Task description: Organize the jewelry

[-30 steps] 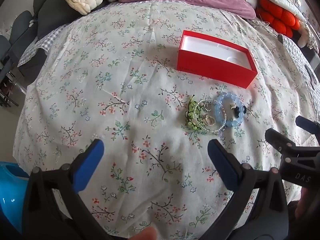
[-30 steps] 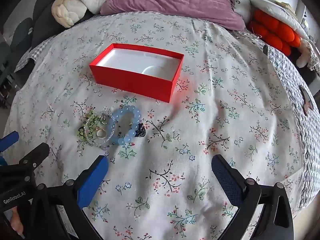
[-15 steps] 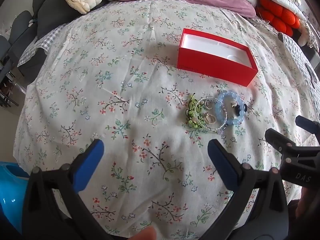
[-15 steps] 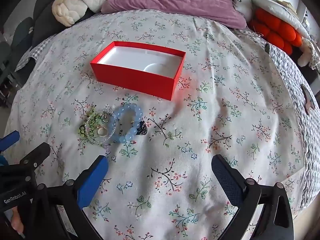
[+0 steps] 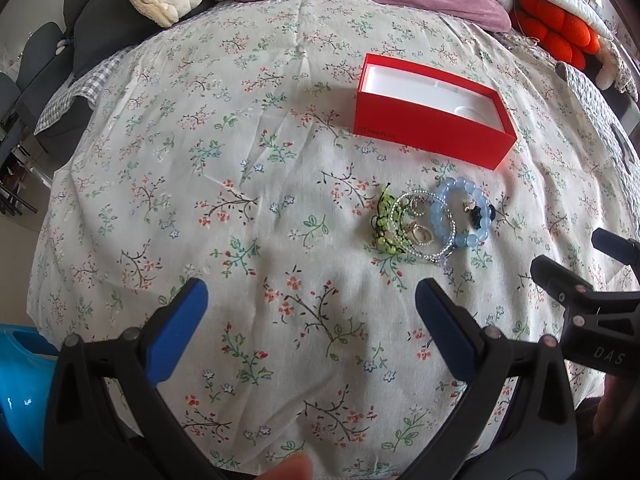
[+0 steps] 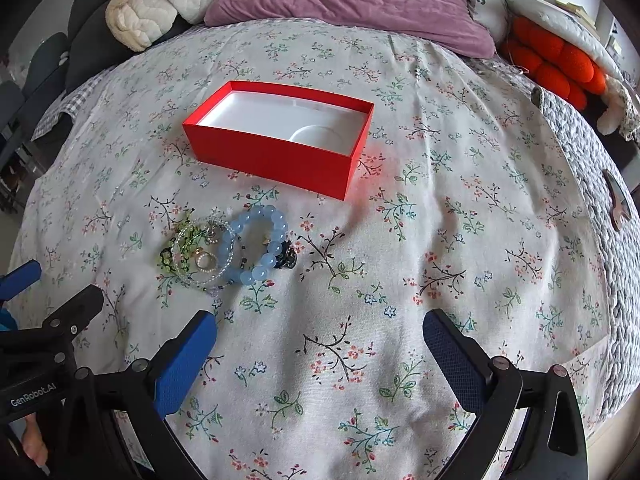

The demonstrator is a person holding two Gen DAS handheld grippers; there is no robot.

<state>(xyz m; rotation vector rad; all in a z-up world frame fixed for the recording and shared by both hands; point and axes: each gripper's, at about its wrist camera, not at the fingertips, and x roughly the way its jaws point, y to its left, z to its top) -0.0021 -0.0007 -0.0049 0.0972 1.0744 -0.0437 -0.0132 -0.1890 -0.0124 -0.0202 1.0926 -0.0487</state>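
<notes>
The jewelry lies in one tangled cluster on the flowered bedspread (image 5: 240, 128), ahead of both tools and short of the open red box (image 6: 280, 152), which looks empty and is the likely destination. The step in hand, I judge, is a first pick. Best to start with the blue bead bracelet (image 6: 260, 242): it is chunky and sits at the cluster's edge nearest the right tool (image 6: 320, 334), ahead and to its left. Close across one side of the bead ring, not the whole pile, since the clear beaded bracelet (image 6: 206, 254) overlaps it and the green bracelet (image 5: 386, 226) (thin strands may snag and drag along). Lift slowly and watch for trailing pieces.

The right tool hovers low over the bed, fingers spread wide, holding nothing. The left tool (image 5: 312, 302) hovers alongside, also spread and empty, with the cluster ahead and to its right.
</notes>
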